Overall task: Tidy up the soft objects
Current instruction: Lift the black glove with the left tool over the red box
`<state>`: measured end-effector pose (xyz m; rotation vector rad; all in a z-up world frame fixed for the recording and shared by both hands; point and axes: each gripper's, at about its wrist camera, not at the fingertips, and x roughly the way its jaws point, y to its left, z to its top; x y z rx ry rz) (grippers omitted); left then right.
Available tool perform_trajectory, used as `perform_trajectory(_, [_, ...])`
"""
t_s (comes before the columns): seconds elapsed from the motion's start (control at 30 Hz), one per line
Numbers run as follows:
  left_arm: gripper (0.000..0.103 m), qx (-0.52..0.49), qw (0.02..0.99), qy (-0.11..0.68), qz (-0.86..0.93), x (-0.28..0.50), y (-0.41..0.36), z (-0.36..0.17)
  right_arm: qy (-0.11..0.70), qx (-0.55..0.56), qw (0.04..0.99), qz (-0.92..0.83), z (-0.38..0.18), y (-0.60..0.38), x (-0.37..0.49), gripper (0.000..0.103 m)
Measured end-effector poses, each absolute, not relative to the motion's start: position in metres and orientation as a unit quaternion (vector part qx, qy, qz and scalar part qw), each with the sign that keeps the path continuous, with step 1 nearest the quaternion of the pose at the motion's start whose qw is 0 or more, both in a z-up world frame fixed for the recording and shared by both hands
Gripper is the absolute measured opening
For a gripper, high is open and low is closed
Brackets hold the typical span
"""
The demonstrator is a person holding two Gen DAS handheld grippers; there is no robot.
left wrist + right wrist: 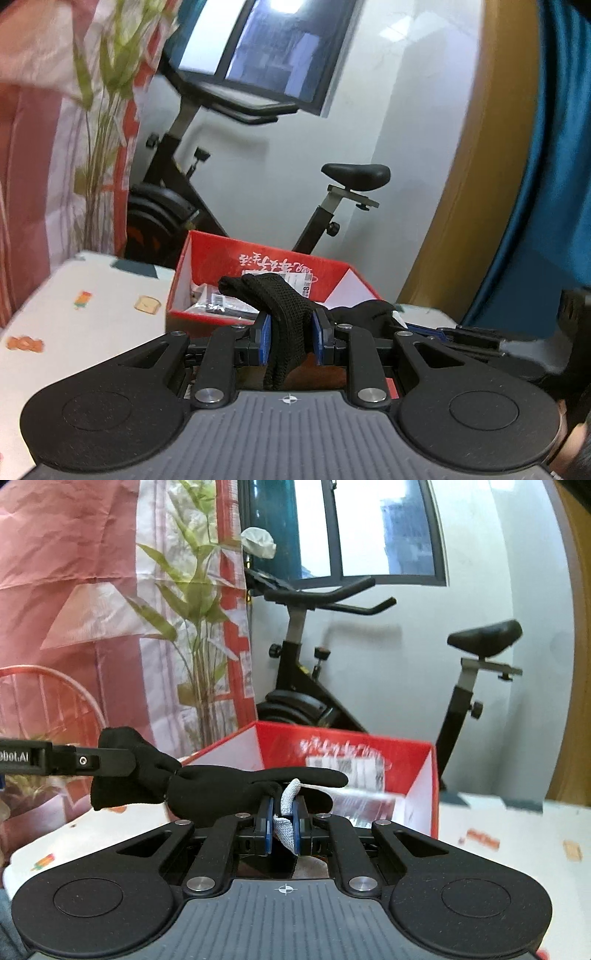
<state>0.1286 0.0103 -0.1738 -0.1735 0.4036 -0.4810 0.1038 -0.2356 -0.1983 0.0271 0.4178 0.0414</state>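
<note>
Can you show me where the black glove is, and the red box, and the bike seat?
Black knitted fabric glove (229, 786): right wrist view, on its palm.
Red cardboard box with white inside (258, 260): left wrist view, on its printed back wall.
Black padded exercise-bike seat (356, 176): left wrist view, on the saddle's top.

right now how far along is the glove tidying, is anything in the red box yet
Done: the red box already holds packaged items, though no glove is visibly inside.
In hand: the left gripper pinches the black glove and the right gripper pinches a grey tab at its other end, so the glove hangs between them above the table.
Left: placing the glove.
</note>
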Motion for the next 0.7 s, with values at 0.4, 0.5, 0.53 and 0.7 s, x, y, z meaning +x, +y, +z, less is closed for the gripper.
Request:
perform_trajectory(0.4, [0.024, -0.078, 0.937, 0.225, -0.255, 0.208, -0.019, -0.156, 0.211, 0.015, 0.977, -0.015, -0.188, -0.275, 0.172, 0.009])
perform_trajectory(0.5, [0.024, -0.084, 0.931, 0.261, -0.240, 0.231, -0.022, -0.166, 0.240, 0.023, 0.970, -0.014, -0.204, -0.280, 0.183, 0.009])
perform_trajectory(0.53, [0.024, -0.089, 0.927, 0.276, -0.238, 0.238, -0.021, -0.170, 0.251, 0.031, 0.967, -0.012, -0.210, -0.282, 0.187, 0.009])
perform_trajectory(0.7, [0.024, -0.078, 0.914, 0.326, -0.228, 0.257, -0.020, -0.193, 0.291, 0.107, 0.951, -0.009, -0.233, -0.292, 0.195, 0.010])
